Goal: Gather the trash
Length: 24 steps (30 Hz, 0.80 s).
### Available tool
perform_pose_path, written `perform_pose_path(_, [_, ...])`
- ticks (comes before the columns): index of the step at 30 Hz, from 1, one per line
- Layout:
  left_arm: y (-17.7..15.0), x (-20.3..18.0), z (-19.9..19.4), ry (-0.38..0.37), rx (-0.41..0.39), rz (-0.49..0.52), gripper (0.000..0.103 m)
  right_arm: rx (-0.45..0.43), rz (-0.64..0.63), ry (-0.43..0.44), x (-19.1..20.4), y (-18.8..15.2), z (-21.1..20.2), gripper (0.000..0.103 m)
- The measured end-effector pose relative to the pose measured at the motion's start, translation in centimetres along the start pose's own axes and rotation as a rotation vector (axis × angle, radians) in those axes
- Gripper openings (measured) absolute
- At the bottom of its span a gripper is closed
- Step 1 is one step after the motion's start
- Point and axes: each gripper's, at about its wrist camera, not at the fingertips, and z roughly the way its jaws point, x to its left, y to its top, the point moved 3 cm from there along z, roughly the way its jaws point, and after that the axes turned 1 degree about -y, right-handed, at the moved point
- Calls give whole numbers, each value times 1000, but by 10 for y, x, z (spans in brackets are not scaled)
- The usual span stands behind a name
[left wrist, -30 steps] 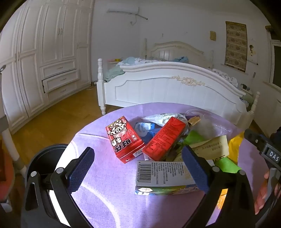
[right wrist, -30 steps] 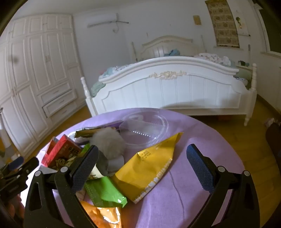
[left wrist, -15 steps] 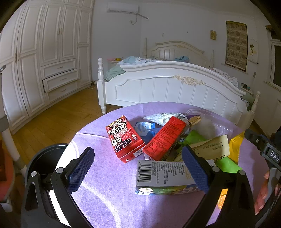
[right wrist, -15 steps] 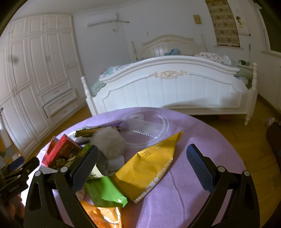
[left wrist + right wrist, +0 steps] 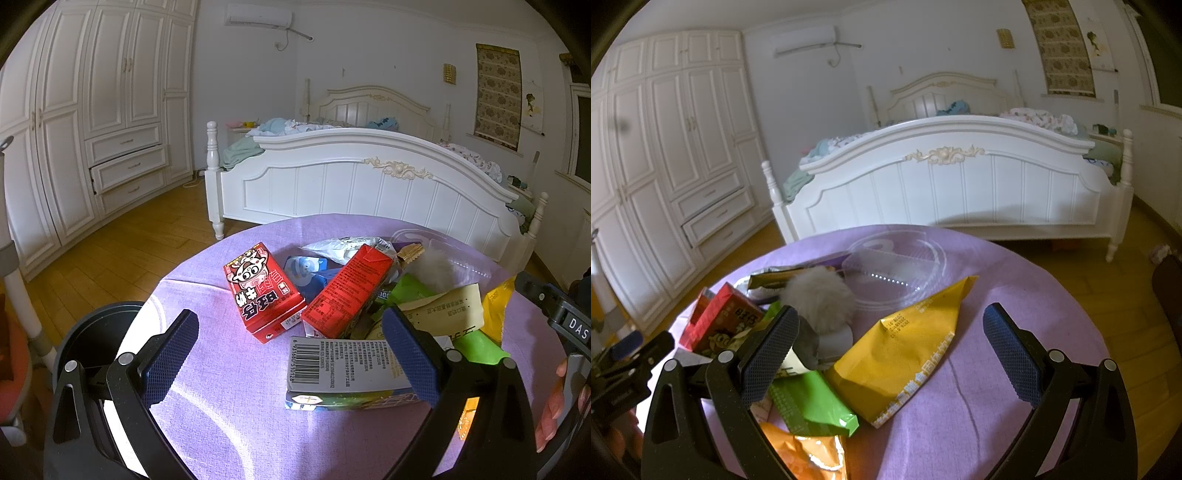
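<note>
Bare cloth [image 5: 229, 417] near; trash pile [image 5: 369, 295] blocks beyond.

Two red cartons lie on the round table: one with a cartoon cow [image 5: 263, 290] and one with small print [image 5: 345, 291]. One barcode box [image 5: 345, 373] lies nearest the camera. There is one yellow pouch [image 5: 905, 350], one green wrapper [image 5: 812, 402], one orange wrapper [image 5: 809, 456], one grey fluffy ball [image 5: 818, 297] and one clear plastic lid [image 5: 905, 262]. One blue packet [image 5: 306, 267] and one silver wrapper [image 5: 338, 247] show behind the cartons. One dark bin [image 5: 86, 332] stands beside the table.
</note>
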Motion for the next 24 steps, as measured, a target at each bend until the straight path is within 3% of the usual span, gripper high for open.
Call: perform_pose_path(24, [3,4,2,-4,0,-6,98,7,3,1,0,0,0,99])
